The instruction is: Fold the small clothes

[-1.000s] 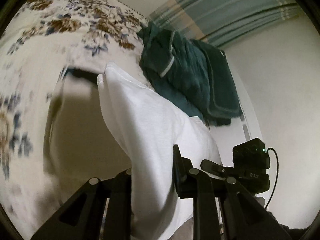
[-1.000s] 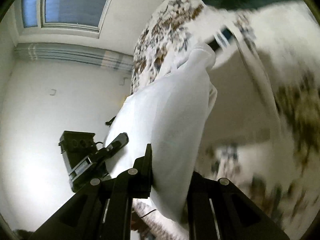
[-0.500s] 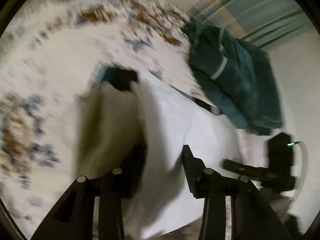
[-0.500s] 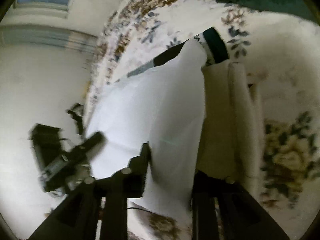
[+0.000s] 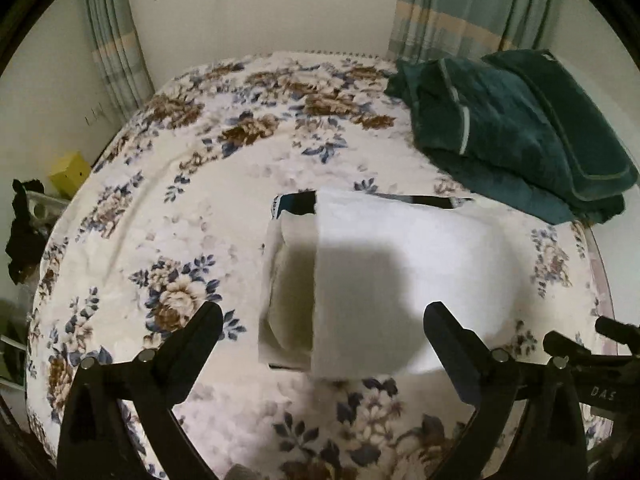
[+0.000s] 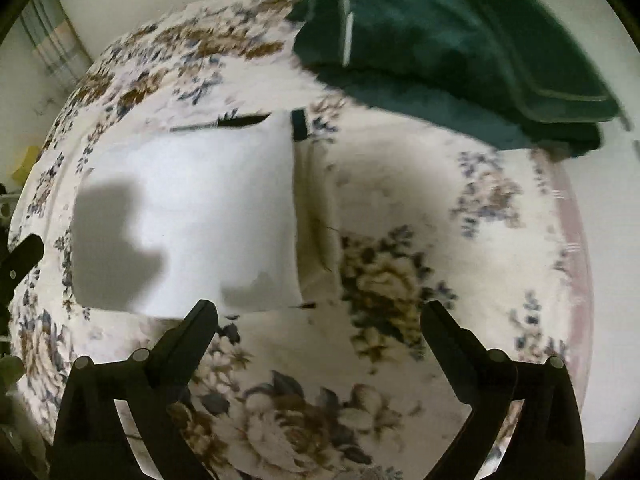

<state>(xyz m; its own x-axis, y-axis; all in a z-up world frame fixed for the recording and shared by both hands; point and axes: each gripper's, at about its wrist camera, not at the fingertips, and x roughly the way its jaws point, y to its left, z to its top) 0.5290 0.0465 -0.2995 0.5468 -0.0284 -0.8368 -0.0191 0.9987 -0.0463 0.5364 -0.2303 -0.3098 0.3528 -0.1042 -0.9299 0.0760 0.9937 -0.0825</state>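
A white garment (image 5: 404, 276) lies folded flat on the floral bedspread (image 5: 192, 184), with a cream layer (image 5: 290, 292) and a dark trim (image 5: 296, 204) showing at its left edge. In the right wrist view the white garment (image 6: 192, 216) lies left of centre, the cream layer (image 6: 318, 216) on its right side. My left gripper (image 5: 322, 326) is open and empty, just above the garment's near edge. My right gripper (image 6: 320, 320) is open and empty, near the garment's near right corner.
A dark green folded blanket (image 5: 516, 128) lies at the bed's far right, also in the right wrist view (image 6: 452, 48). Curtains (image 5: 452, 4) and a wall stand behind the bed. A yellow box (image 5: 70, 170) and dark items sit off the bed's left side.
Both grippers held the white garment up, lowered it over the cream layer, then let go and opened. The garment now lies flat on the bed.
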